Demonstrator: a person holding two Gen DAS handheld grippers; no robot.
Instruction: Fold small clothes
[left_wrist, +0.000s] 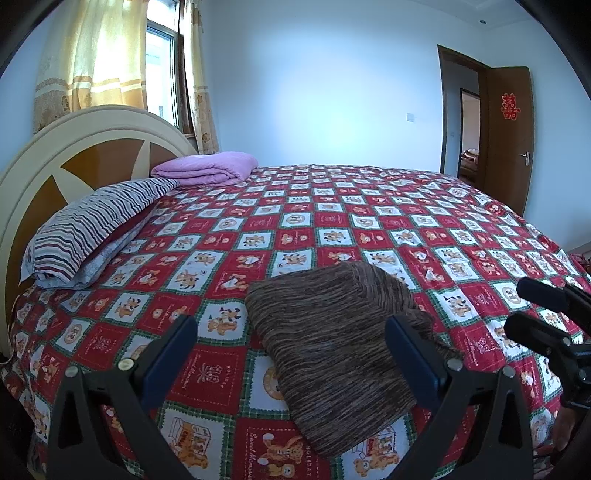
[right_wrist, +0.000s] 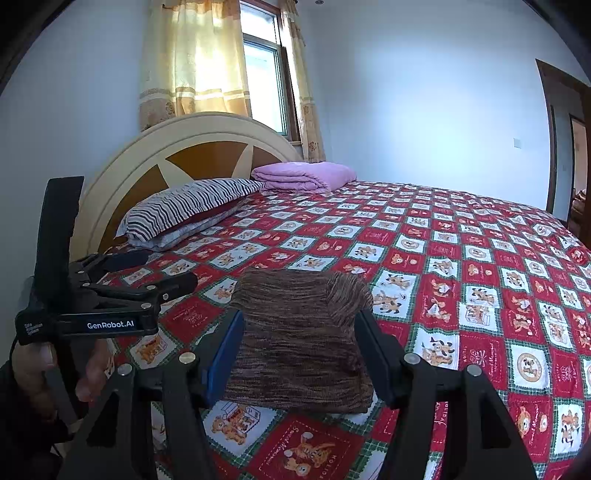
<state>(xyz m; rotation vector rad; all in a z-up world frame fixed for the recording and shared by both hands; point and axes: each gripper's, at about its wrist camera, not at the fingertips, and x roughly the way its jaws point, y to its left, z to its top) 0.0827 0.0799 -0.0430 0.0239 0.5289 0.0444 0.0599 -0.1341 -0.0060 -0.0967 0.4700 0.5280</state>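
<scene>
A folded brown knit garment (left_wrist: 332, 354) lies near the front edge of a bed, on a red bedspread (left_wrist: 332, 206) w/ cartoon-bear squares. The left gripper (left_wrist: 291, 354) hovers low over the bedspread, jaws wide apart and empty — its right finger stands in front of the garment's right side; can't tell if it touches. The right gripper (right_wrist: 299, 354) has its jaws apart too, one blue pad on each side of the garment (right_wrist: 299, 332), close alongside, no clear squeeze visible. In the right wrist view a hand (right_wrist: 40, 369) holds the left gripper's black body at far left. Further back: a striped pillow (left_wrist: 92, 225) and a folded pink blanket (left_wrist: 207, 166) by the round cream headboard (left_wrist: 74, 147) — yellow curtains (left_wrist: 96, 55) at the window, a brown door (left_wrist: 509, 136) standing open on the far right
</scene>
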